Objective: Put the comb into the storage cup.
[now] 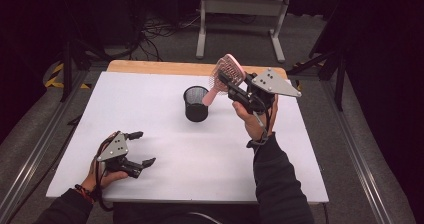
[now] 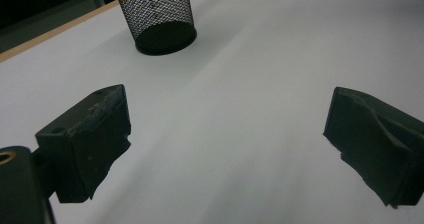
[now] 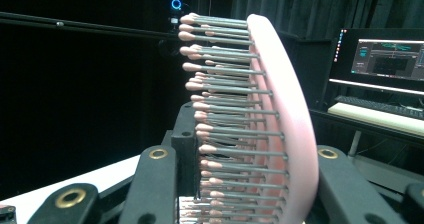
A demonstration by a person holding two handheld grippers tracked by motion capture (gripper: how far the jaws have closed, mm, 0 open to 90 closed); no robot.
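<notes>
The right gripper (image 1: 231,86) is raised above the far right part of the table (image 1: 165,174), its jaws clamped on a pink hairbrush (image 1: 226,74). The grip sits on the brush head: in the right gripper view the jaws flank the hairbrush (image 3: 280,114), one on the bristle side and one on the smooth pink back. The bristles are grey pins with pink tips, pointing to the left of that view. In the high view the brush is tilted, head up and away from the person, handle (image 1: 210,96) pointing down toward the rim of a black mesh cup (image 1: 196,104). Whether the handle tip touches the rim cannot be determined. The cup stands upright near the middle of the white table surface.

The left gripper (image 1: 142,148) rests low over the near left part of the table, well apart from the cup. Its jaws stand wide open with nothing between them; the left gripper view shows bare white surface between the two black jaws and the mesh cup (image 2: 157,16) farther off.

Behind the table, a grey metal frame (image 1: 242,14) stands on the floor. In the right gripper view a lit monitor (image 3: 382,59) stands above a keyboard (image 3: 380,108) against a dark background.
</notes>
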